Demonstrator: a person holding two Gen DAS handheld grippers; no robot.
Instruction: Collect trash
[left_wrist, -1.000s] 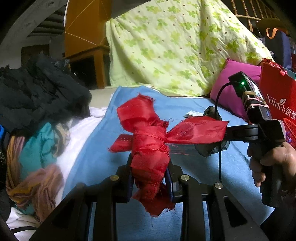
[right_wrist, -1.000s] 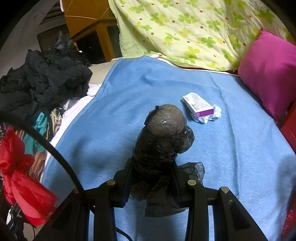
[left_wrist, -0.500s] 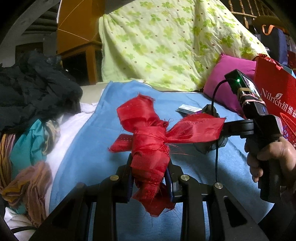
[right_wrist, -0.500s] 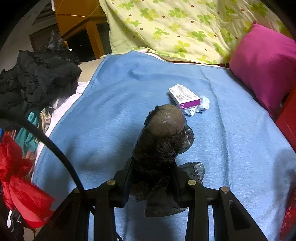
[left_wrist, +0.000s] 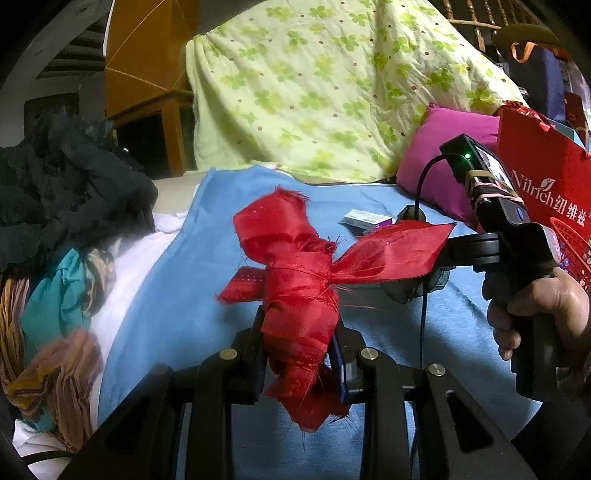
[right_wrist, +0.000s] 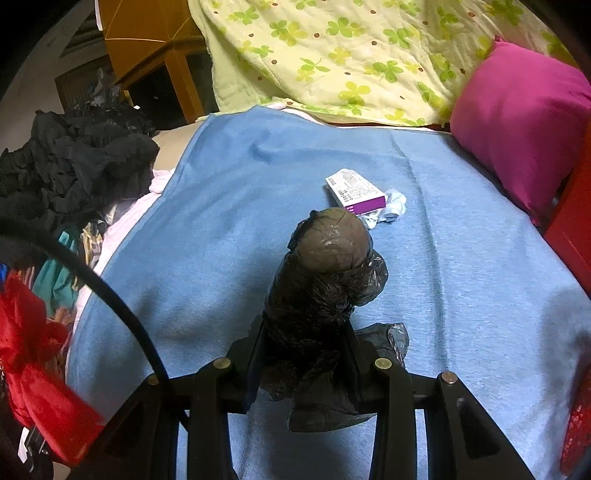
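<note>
Left tongs clamp a red ribbon; right tongs clamp a black bag, both lifted clear of the bed, probably for carrying off. Box and wrapper remain uncollected.

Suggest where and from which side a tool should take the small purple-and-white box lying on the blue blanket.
Probably across the narrow width of the purple-and-white box, coming from above: it lies flat on the blue blanket, long sides exposed, with crumpled white paper against its right end.
</note>
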